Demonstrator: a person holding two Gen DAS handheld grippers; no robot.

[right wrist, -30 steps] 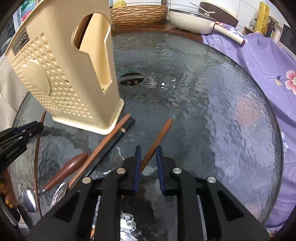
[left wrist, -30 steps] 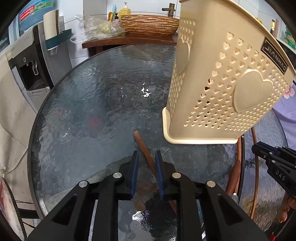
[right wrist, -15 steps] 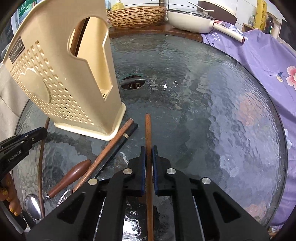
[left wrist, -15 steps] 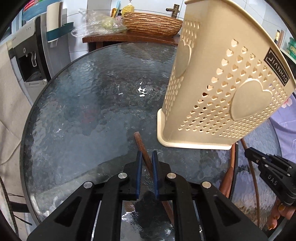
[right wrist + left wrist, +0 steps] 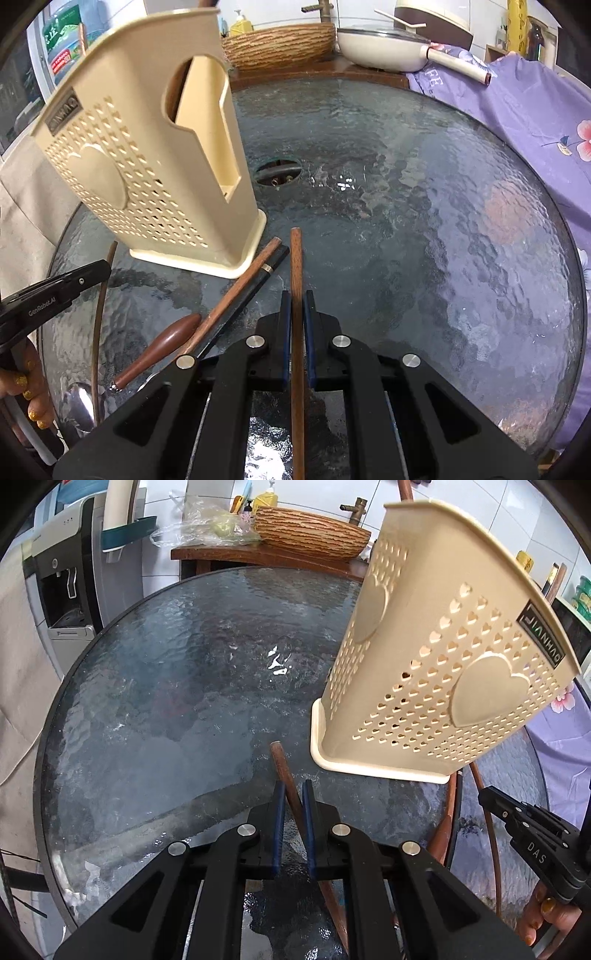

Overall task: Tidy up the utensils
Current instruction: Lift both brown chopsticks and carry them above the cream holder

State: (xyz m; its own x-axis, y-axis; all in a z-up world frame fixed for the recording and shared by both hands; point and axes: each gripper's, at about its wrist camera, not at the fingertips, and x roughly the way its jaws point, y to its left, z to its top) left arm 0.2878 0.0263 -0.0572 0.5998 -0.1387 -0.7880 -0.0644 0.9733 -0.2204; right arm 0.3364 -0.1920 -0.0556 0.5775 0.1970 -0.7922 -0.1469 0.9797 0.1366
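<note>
In the left wrist view my left gripper (image 5: 293,794) is shut on a brown wooden stick (image 5: 279,758) that lies slantwise on the glass table (image 5: 166,701). Its rounded end pokes out ahead of the pads. Just right of it stands the beige perforated utensil holder (image 5: 443,672), and my right gripper (image 5: 524,825) shows at the right edge. From the right wrist camera, my right gripper (image 5: 295,306) is shut on a wooden chopstick (image 5: 295,258) that runs straight along the fingers. The holder (image 5: 147,166) stands to the upper left, with my left gripper (image 5: 55,291) below it.
A brown chopstick (image 5: 236,295), a black chopstick (image 5: 264,275) and a brown-handled spoon (image 5: 159,343) lie beside the holder's base. A woven basket (image 5: 280,40) and a white pan (image 5: 384,48) stand behind the table. Purple floral cloth (image 5: 517,118) borders the right side. A water dispenser (image 5: 62,590) stands left.
Both grippers have shut on their sticks. The right chopstick swung from slanting right to straight between the fingers. The left stick keeps its slant.
</note>
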